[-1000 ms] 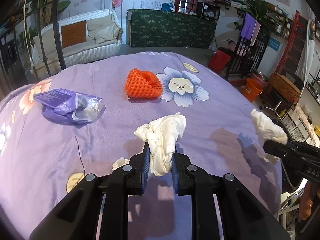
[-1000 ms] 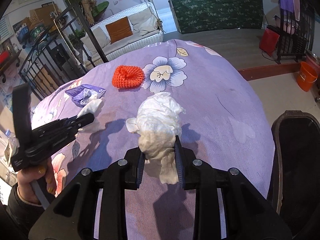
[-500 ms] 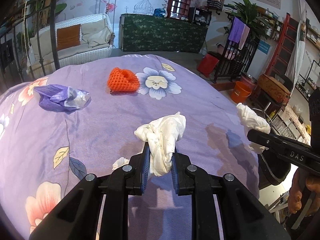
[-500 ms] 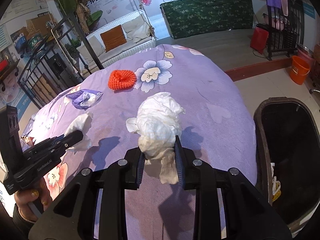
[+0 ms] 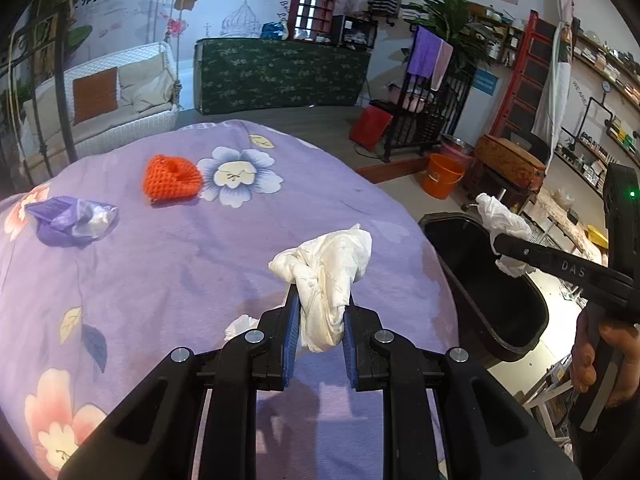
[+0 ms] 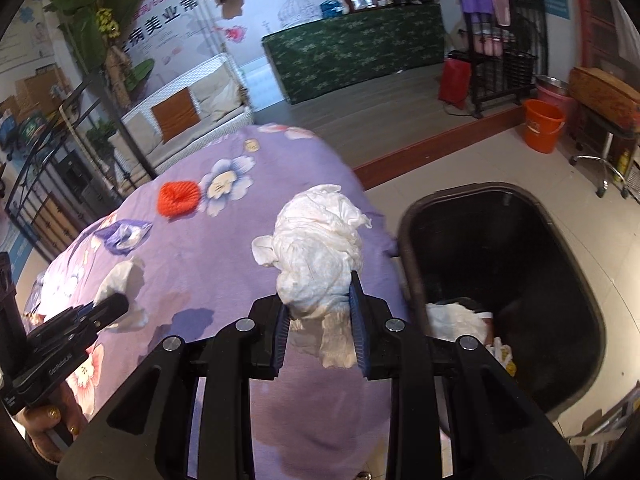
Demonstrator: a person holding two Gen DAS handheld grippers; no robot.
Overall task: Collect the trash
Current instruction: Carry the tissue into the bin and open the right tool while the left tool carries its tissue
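The left gripper (image 5: 320,320) clamps a cream tissue wad (image 5: 326,268) and the right gripper (image 6: 320,320) pinches a white tissue wad (image 6: 316,248), left of the black bin (image 6: 500,292).

Back wall (image 5: 240,8): white-blue mural with large Chinese characters and a line drawing of a domed building.
Floor (image 6: 420,120): grey boards by the wall, pale tiles nearer, a reddish-brown strip between them.
Seating: white wicker swing sofa (image 5: 120,92) on ropes — orange cushion (image 5: 95,94) beside cream ones.
Counter (image 5: 280,76): long, draped in dark green patterned cloth.
Rack (image 6: 496,52): black metal, purple and pink towels hung over it.
Buckets: orange bucket (image 6: 544,125) on the tiles — a red bin (image 6: 454,79) beside the rack.
Shelving (image 5: 600,92): right wall, crowded with small goods.
Plants: leafy greenery (image 5: 448,20) behind the rack.
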